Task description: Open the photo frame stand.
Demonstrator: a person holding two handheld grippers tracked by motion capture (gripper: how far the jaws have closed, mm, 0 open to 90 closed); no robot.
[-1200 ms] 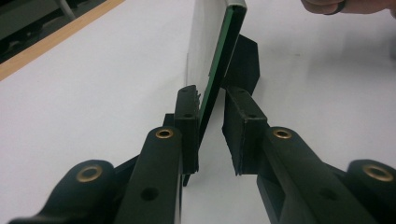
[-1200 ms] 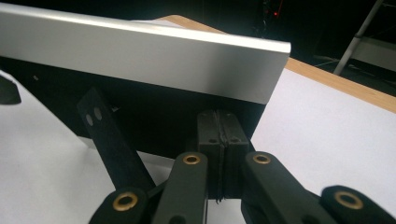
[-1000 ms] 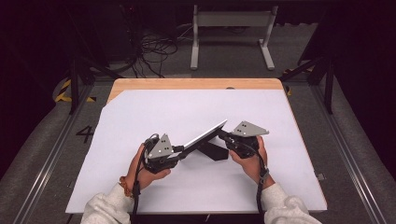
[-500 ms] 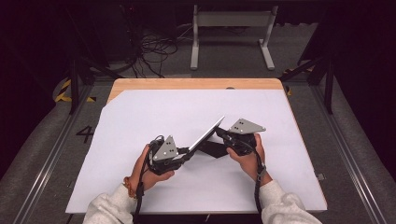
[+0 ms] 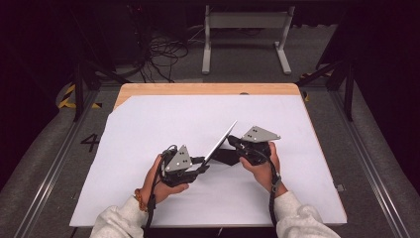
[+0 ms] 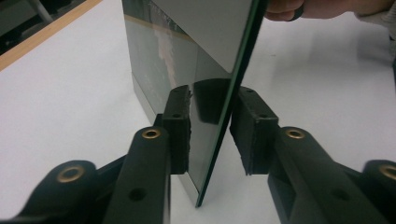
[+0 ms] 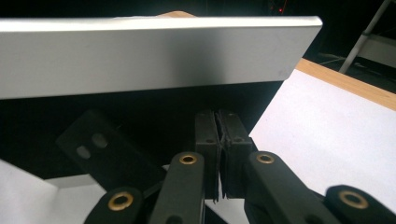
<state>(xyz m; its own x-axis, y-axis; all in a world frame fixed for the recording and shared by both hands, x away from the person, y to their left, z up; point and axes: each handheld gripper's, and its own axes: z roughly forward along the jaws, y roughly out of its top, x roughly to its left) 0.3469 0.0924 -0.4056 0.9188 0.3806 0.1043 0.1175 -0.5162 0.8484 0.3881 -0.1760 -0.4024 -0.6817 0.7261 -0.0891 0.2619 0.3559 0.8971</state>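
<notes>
White sheeting covers the table (image 5: 148, 129), its wooden far edge bare. Both hands hold their tools low at the near middle, tilted toward each other. A thin mirror panel (image 5: 220, 141) stands slanted between them. The left gripper (image 6: 210, 128) straddles its edge, jaws parted with a gap on one side. The right gripper (image 7: 217, 154) is clenched, pads pressed together beneath the panel; whatever they pinch is lost in shadow.

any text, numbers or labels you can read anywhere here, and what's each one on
"4": a dark numeral on the grey floor left of the table, in the high view.
Nothing readable on the mirror panel, its black stand, the left gripper or the right gripper.
</notes>
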